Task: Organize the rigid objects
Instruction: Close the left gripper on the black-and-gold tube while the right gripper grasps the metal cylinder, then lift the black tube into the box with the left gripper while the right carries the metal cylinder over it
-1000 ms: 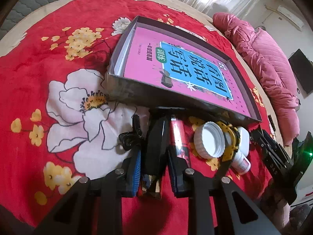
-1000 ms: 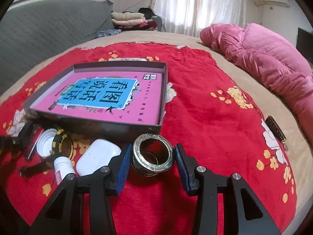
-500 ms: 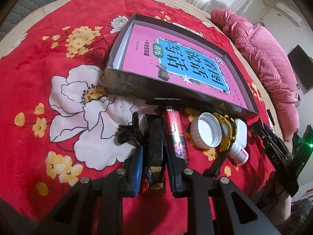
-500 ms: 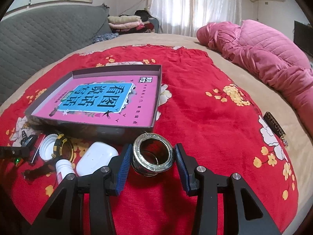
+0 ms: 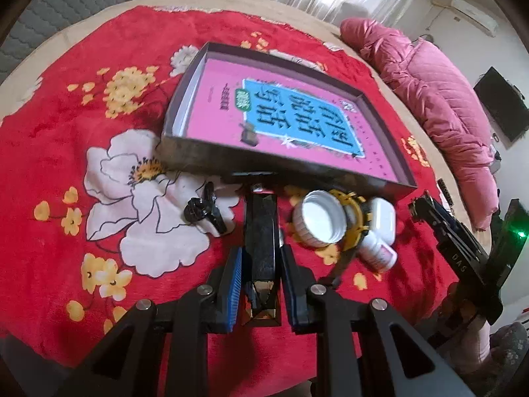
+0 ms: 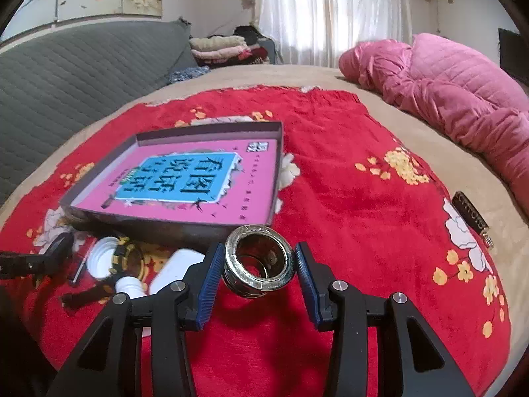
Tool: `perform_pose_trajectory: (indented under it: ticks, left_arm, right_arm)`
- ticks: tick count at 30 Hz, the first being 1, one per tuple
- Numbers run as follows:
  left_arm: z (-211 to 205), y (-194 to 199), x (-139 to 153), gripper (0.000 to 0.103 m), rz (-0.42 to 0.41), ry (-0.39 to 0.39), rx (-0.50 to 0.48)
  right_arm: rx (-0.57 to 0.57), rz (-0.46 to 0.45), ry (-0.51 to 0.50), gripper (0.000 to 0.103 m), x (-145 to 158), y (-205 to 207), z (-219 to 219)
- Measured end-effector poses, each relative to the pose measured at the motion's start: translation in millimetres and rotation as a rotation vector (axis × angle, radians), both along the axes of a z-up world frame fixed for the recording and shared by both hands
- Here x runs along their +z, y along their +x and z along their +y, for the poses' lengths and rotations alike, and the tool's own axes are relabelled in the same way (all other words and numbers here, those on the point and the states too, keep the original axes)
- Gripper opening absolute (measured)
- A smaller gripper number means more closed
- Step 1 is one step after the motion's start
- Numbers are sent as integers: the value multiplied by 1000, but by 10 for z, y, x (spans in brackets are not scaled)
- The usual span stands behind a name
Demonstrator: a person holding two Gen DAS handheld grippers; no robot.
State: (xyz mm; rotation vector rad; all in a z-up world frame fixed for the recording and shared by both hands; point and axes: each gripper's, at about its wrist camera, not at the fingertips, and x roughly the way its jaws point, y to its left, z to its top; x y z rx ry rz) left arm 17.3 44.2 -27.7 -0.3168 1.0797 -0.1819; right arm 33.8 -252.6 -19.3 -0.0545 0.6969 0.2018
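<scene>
A black rectangular bar [image 5: 260, 231] is clamped in the left tool [image 5: 260, 284], a metal ring [image 6: 259, 261] in the right tool [image 6: 258, 278], before a shallow box [image 5: 205, 162] on the bed.

Daylight comes soft through the white curtains [image 6: 317, 16] at twelve o'clock, blown out to near white, and leaves the red blanket [image 6: 347, 198] evenly bright. Shadows are short and faint, darkest under the tray's [image 5: 205, 162] near wall. Both fisheye views bend hard toward black corners. Motion blur smears the bottle cap [image 5: 319, 220] at four o'clock in the left view
</scene>
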Motion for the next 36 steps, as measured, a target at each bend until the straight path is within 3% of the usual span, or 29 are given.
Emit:
perform_pose_trajectory:
  ticks: [15,23,36]
  left_arm:
    - [78,-6,293,23,-115,-22,50]
    - [23,176,353,23,-166,32,63]
    - [61,557,352,23,-196,78,105]
  right_arm:
    - [20,-78,23,46,207,-77,98]
    - [48,-130,-26,46,235,-53,280]
    - [51,-147,-3,46,223,26,256]
